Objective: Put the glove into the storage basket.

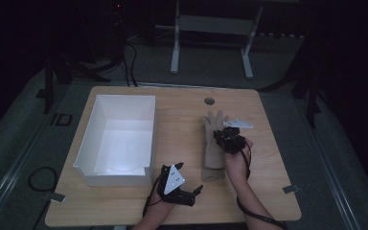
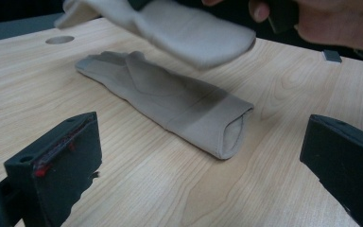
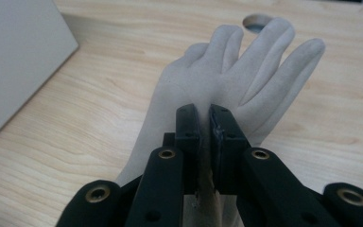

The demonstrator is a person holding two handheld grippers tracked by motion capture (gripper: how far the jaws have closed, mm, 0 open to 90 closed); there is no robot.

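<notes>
A beige glove [image 2: 160,101] lies flat on the wooden table [image 1: 182,124], cuff towards my left gripper. A second beige glove [image 3: 246,75] hangs just above it, pinched in the fabric near its palm by my right gripper [image 3: 205,112], whose jaws are shut on it. In the high view the right gripper [image 1: 226,137] is over the gloves [image 1: 214,153] right of the table's middle. My left gripper [image 1: 190,179] rests low near the front edge, left of the cuffs. Its jaws stand wide open with nothing between them, and the flat glove's cuff lies a short way ahead.
A white open box [image 1: 112,179] stands on the left half of the table; its wall [image 3: 14,56] is left of the held glove. A round cable hole [image 1: 209,101] sits near the far edge. Bare wood lies right of the gloves.
</notes>
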